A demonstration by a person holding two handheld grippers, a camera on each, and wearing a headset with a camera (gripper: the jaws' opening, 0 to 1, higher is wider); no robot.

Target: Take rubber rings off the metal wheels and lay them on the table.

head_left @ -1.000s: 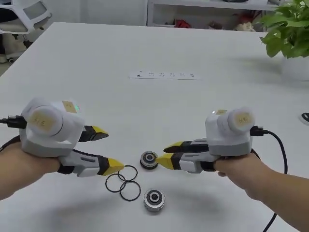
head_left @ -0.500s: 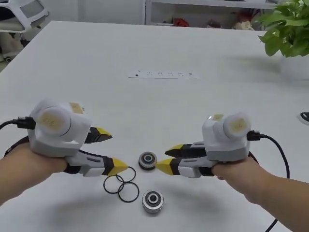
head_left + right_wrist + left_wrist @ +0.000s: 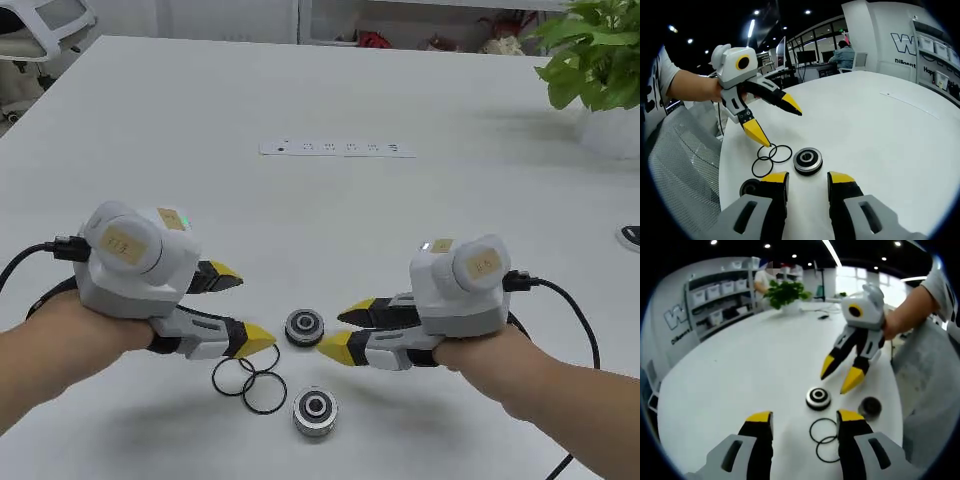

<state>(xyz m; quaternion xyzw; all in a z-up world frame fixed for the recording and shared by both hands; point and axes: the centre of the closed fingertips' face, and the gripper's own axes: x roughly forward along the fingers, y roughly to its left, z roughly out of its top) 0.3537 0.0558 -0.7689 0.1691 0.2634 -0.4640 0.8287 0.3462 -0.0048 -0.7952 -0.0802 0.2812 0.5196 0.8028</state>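
Left claw (image 3: 255,310), right claw (image 3: 330,333): both agape beside one wheel (image 3: 304,326).

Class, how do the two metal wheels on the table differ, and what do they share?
The far wheel lies between the left gripper and right gripper; the near wheel lies nearer the person, beside the loose rings. The far wheel's rim looks dark, the near wheel's bare silver. Both lie flat on the table.
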